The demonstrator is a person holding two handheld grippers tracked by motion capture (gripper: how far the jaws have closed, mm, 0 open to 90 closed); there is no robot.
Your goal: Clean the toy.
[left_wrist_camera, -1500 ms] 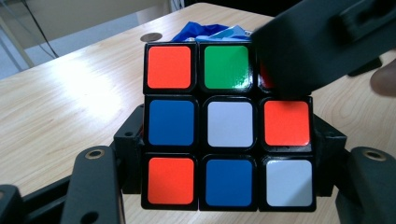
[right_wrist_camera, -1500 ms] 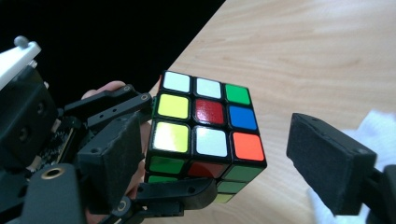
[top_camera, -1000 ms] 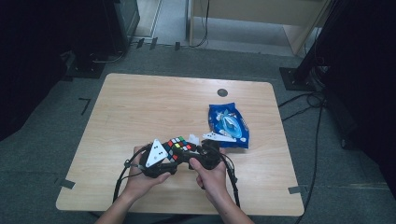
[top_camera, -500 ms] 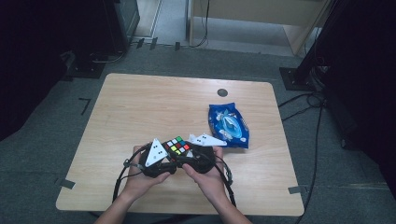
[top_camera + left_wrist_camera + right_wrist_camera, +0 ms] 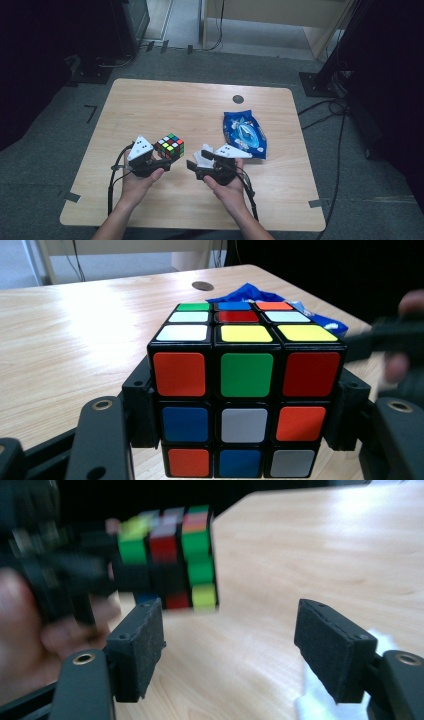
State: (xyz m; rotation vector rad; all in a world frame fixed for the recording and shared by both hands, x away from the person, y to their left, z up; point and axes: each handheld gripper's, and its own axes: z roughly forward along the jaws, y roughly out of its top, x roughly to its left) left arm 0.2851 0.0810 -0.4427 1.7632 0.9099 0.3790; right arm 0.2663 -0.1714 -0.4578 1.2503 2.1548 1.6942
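Near the six o'clock edge of the wooden bench (image 5: 150,105), the left gripper (image 5: 159,161) holds a scrambled colour cube (image 5: 169,145) just above the boards – its black fingers (image 5: 140,410) pinch the cube's two side faces, one pad on each, as the left gripper view shows. That view gives the cube (image 5: 246,390) upright and square-on: orange, green and red across the top row of the near face, blue, white and orange in the middle, orange, blue and white below. The right gripper (image 5: 195,164) sits at three o'clock of the cube, apart from it, and its fingers (image 5: 137,647) stand spread with bare bench between them – they have just been opening wider, nothing between the pads. From the right gripper view the cube (image 5: 167,555) shows blurred, beyond its fingers and toward ten o'clock. A blue snack bag (image 5: 244,134) lies flat on the bench at about one o'clock of the right hand (image 5: 227,182), with something white (image 5: 312,700) under that gripper that I cannot make out.
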